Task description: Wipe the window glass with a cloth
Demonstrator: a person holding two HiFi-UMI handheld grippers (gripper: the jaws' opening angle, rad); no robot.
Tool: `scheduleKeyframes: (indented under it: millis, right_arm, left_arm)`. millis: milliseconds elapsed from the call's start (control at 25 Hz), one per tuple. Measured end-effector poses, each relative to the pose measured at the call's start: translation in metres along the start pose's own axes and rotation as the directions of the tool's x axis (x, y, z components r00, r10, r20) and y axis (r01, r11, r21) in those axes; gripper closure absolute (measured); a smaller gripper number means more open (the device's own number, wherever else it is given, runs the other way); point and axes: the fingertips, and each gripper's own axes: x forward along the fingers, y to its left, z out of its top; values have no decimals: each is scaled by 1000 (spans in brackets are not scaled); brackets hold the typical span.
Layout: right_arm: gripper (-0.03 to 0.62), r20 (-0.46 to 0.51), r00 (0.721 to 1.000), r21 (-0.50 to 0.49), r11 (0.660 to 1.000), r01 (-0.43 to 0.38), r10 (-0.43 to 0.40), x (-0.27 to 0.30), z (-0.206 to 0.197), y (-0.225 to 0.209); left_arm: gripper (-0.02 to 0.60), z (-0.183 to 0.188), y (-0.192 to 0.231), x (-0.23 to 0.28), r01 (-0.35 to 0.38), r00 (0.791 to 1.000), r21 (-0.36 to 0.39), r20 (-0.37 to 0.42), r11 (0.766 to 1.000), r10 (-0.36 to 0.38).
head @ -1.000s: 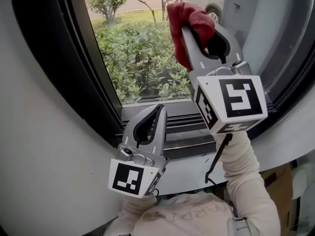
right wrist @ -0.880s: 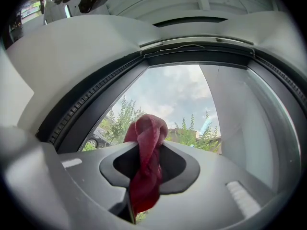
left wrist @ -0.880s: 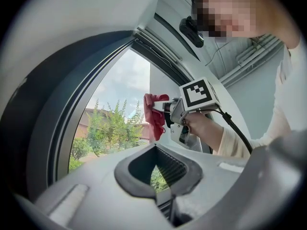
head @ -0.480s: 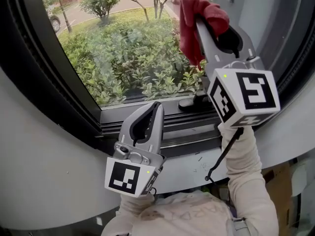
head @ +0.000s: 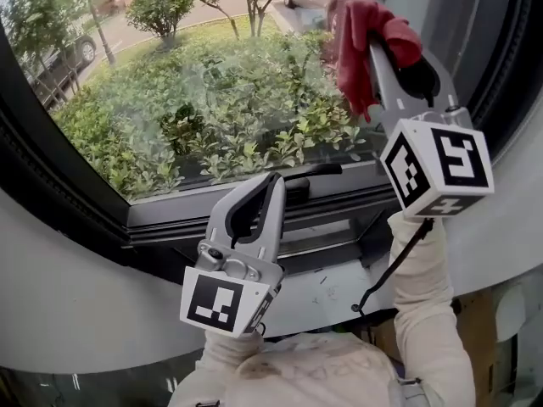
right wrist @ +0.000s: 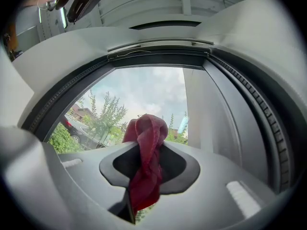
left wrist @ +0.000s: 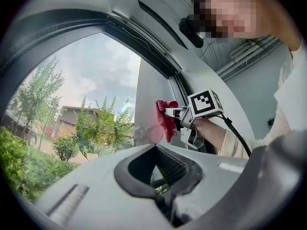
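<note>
A red cloth is bunched at the tip of my right gripper, whose jaws are shut on it. The cloth hangs down between the jaws in the right gripper view. It is held up against the window glass near the pane's upper right. My left gripper is lower, at the window sill, its jaws shut with nothing between them. In the left gripper view the cloth and right gripper appear ahead, beside the glass.
A dark window frame curves round the pane. A black window handle lies on the sill rail just beyond the left gripper. Shrubs, trees and a parked car are outside. A cable hangs from the right gripper.
The view has shifted, showing more of the pane's left. The right gripper with the cloth has moved rightward and slightly down across the glass. The left gripper has stayed near the sill.
</note>
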Motion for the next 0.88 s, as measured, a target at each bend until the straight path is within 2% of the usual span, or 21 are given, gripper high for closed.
scheduleKeyframes:
  millis: [120,240,360,480,640,880]
  right_arm:
    - [470,-6,999,-8,999,32,-32,-3,-8,-25]
    - [470,7,999,0,999,33,-33,-6,-12,-31]
    - [473,25,999,-18,999,31,-30,-11,-15,-28]
    - [474,4,1000,-15,1000,14,-14,-21,-34,-22]
    - [474,-34,999,18,1000,2,-1,-33,-67,-12]
    - [476,-39,999,96,995,-19,23,-29,-71,14]
  left_arm:
    - [580,-5,-7,12,4,1000,2,4,1000,-4]
    - [580,-6,-8,18,-2,1000,14,6,1000,2]
    - [580,0,-7,24,-21,1000,44,12,999,21]
    - [581,10,-3,29,-41,999,80,20,996,40]
    - [581,20,9,32,-68,997,109,34,992,64]
    - [580,29,27,23,-93,994,123,62,988,86]
